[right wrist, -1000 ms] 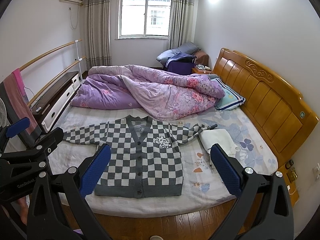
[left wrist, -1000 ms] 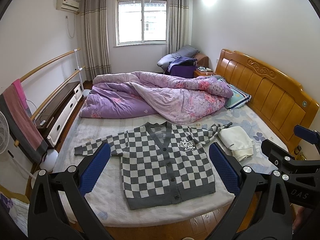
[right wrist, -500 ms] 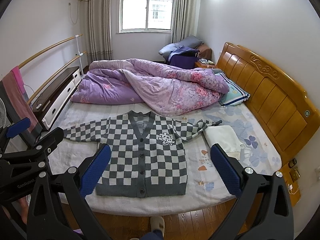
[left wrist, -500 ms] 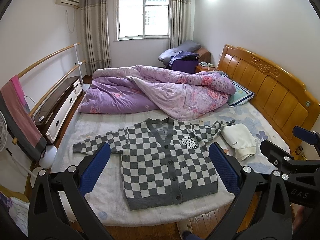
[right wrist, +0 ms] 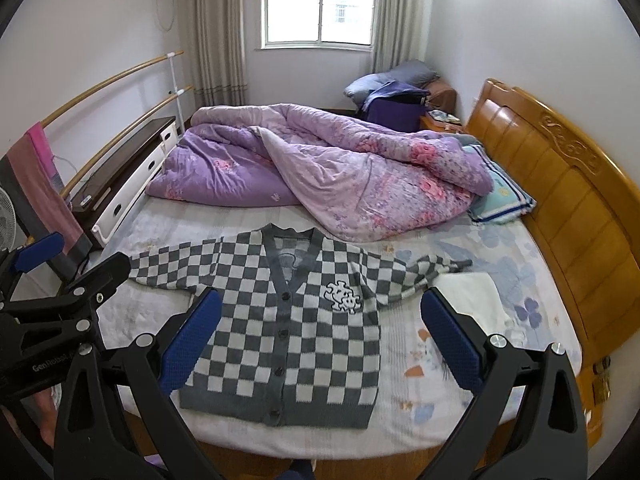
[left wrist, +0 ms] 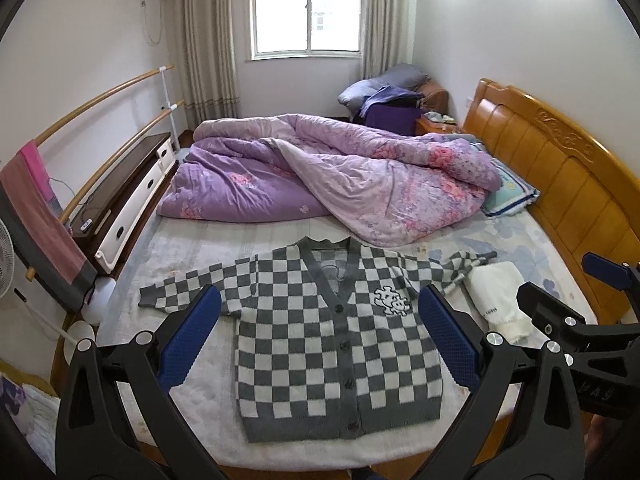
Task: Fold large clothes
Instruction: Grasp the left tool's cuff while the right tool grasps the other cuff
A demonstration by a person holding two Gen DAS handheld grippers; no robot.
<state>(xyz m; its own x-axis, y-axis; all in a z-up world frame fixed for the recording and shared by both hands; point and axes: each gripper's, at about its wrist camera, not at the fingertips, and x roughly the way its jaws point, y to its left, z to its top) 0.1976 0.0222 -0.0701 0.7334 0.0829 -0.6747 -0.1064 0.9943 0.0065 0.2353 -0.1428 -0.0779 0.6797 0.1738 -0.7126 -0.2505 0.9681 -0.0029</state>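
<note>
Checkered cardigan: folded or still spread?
Spread. The checkered cardigan lies flat on the bed, front buttoned, both sleeves out sideways, hem toward the camera. No fold is visible.

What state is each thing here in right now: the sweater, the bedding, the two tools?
Checkered cardigan: spread flat, buttoned, unfolded.
Purple duvet: crumpled at the far side.
White garment: folded beside the cardigan's sleeve.
Left tool: open, holding nothing.
Right tool: open, holding nothing.
Curtains: drawn apart.

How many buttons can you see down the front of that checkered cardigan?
5 down the checkered cardigan placket: buttons at, plus one at the hem in the left view.
</note>
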